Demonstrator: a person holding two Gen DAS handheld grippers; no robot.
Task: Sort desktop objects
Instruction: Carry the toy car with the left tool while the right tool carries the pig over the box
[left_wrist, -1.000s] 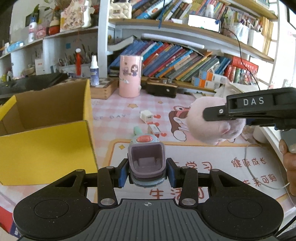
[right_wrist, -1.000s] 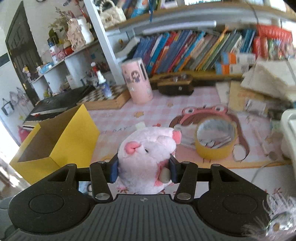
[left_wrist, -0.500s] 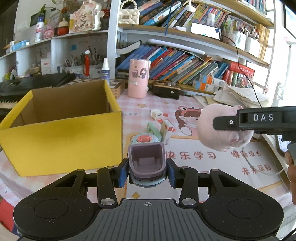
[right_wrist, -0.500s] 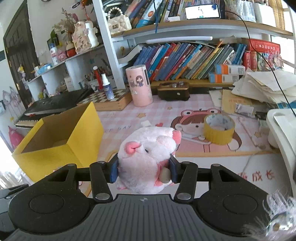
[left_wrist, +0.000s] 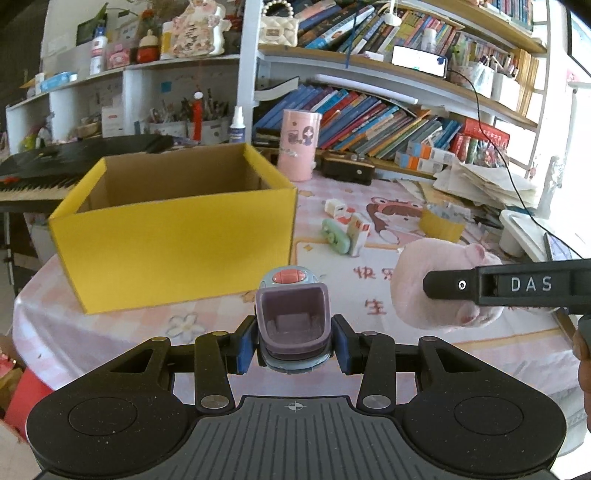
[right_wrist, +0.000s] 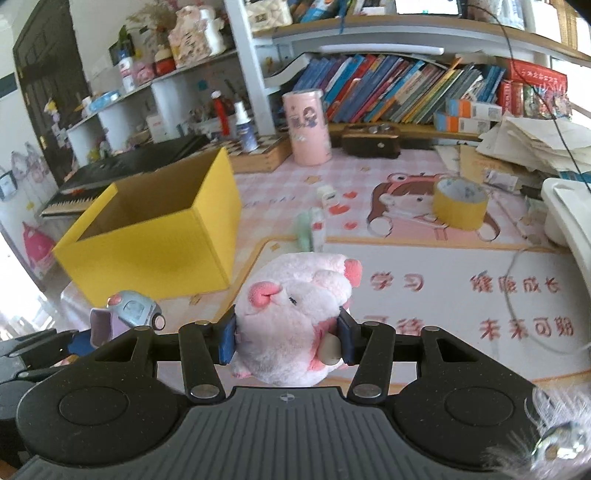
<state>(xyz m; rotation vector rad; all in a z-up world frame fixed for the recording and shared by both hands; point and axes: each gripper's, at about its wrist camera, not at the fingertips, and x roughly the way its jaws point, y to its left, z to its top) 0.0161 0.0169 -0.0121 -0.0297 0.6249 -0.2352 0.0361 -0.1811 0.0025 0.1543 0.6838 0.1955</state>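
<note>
Background only: white bookshelf (left_wrist: 369, 66) along the back wall, its rows of leaning books (right_wrist: 388, 92) packed tight. Black electronic keyboard (left_wrist: 55, 162) at the far left behind the table. Stack of loose papers (right_wrist: 532, 144) at the right rear. White spray bottle (right_wrist: 245, 129) upright beside the wooden checkerboard tray (right_wrist: 258, 155).

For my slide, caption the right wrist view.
Right gripper clamps a pink plush pig above the desk, yellow box open ahead-left.
</note>
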